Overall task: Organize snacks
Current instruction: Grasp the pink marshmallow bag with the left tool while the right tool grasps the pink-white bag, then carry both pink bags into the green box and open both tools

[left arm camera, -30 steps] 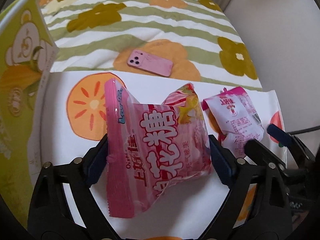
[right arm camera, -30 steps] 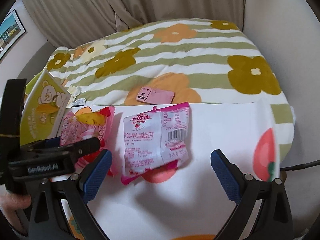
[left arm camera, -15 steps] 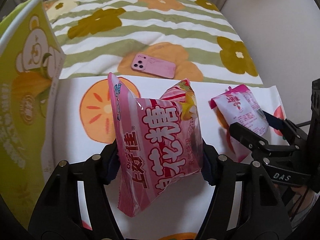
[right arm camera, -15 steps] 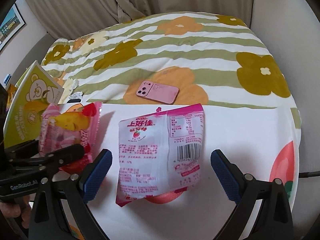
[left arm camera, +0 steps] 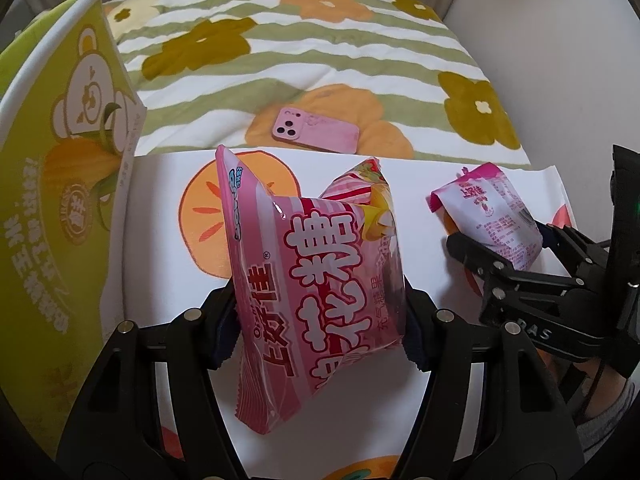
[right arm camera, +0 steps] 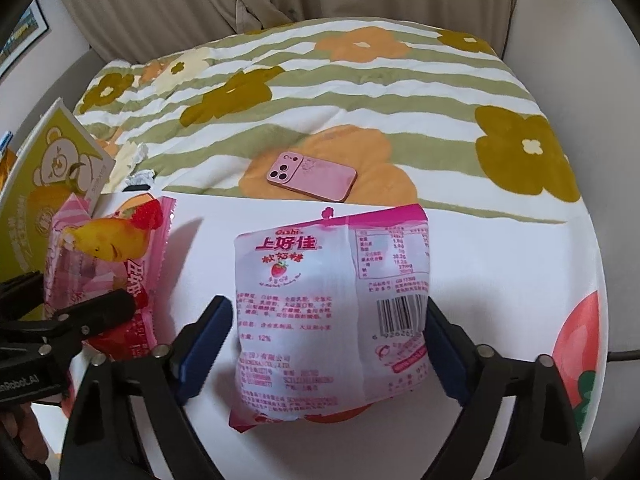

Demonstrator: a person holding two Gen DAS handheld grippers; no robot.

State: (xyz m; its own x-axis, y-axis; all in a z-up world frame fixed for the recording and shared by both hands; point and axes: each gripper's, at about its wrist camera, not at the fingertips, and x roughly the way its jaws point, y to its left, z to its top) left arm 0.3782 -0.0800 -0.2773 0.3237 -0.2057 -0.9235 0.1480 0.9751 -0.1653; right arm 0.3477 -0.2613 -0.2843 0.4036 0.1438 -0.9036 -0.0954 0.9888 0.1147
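My left gripper [left arm camera: 320,320] is shut on a pink marshmallow bag [left arm camera: 316,288] and holds it upright above the white fruit-print cloth [left arm camera: 160,280]. The same bag [right arm camera: 104,264] shows at the left of the right wrist view, in the left gripper [right arm camera: 80,320]. A white and pink strawberry candy bag [right arm camera: 332,312] lies flat on the cloth between the blue pads of my right gripper [right arm camera: 326,344]. Its jaws stand around the bag, open, with a small gap on the left side. That bag [left arm camera: 492,216] and the right gripper [left arm camera: 504,252] also show in the left wrist view.
A green bear-print carton [left arm camera: 60,184] stands open at the left, also in the right wrist view [right arm camera: 44,184]. A pink phone [right arm camera: 312,176] lies on the flowered striped blanket [right arm camera: 360,92] behind the cloth. A wall and curtain lie beyond.
My right gripper has moved forward over the strawberry candy bag and its jaws have narrowed around it. My left gripper has kept hold of the marshmallow bag and shifted slightly toward the carton.
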